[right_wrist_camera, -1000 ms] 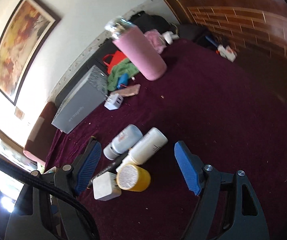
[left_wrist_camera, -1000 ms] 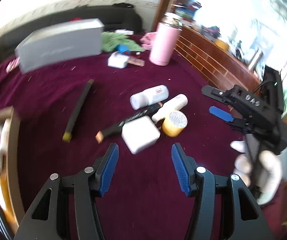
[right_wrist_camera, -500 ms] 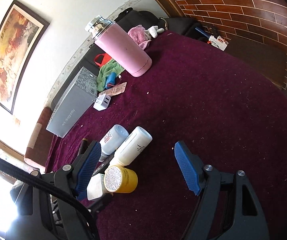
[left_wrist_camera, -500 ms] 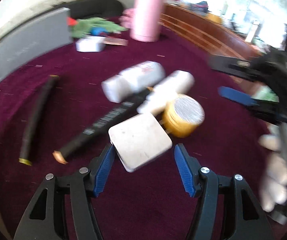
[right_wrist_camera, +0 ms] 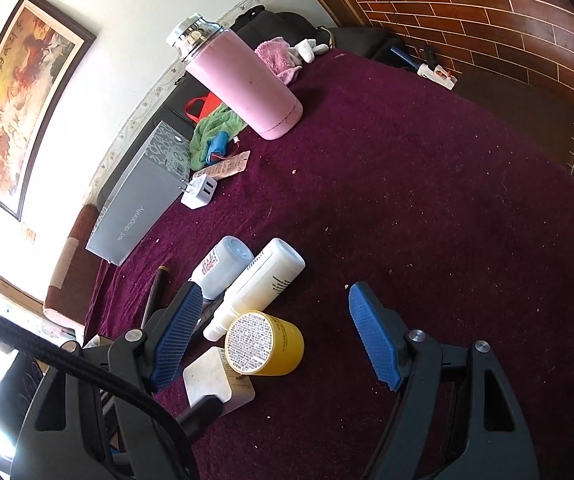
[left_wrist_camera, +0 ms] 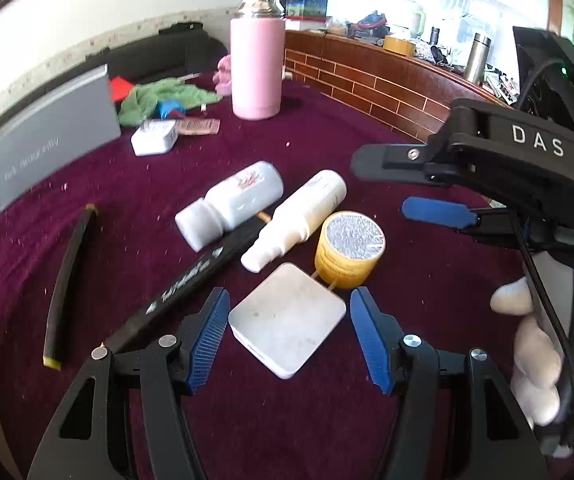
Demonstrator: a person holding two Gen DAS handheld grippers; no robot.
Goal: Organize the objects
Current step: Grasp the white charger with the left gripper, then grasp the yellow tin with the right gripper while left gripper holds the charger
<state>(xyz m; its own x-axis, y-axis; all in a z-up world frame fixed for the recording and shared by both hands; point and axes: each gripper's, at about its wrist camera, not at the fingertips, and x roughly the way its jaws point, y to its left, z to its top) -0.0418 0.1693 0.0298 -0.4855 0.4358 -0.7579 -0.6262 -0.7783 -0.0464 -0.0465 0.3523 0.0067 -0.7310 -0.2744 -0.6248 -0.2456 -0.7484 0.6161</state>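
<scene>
Maroon velvety cloth (left_wrist_camera: 367,152) covers the whole work surface, flecked with pale crumbs, with a brick-patterned wooden ledge (left_wrist_camera: 371,80) behind it.

At far left in the left wrist view stands one flat grey cardboard box (left_wrist_camera: 43,148). Two slim black pens follow: a plain one with a yellow tip (left_wrist_camera: 67,284), and a printed one (left_wrist_camera: 191,280) running under the bottles. Behind them lie one crumpled green cloth (left_wrist_camera: 159,96) and the first of two white chargers, a small boxy one (left_wrist_camera: 155,142). One tall pink metal flask (left_wrist_camera: 255,68) with a silver cap stands upright at the back.

In the middle are two white plastic bottles, one stout (left_wrist_camera: 235,204) and one slender (left_wrist_camera: 299,216), both on their sides and touching. Just right of them lies one yellow cylindrical jar (left_wrist_camera: 349,250), its printed end facing up. Its side touches the second charger, a flat square white one (left_wrist_camera: 287,324) with rounded corners.

The left gripper (left_wrist_camera: 287,340) straddles this square charger. Its jaws have just been opening and its blue ribbed pads (left_wrist_camera: 209,340) stand clear of the charger's corners.

At right, the right gripper (right_wrist_camera: 273,336), in a white-gloved hand (left_wrist_camera: 535,360), hangs with its jaws spread wide, the yellow jar (right_wrist_camera: 265,342) loose between them.
</scene>
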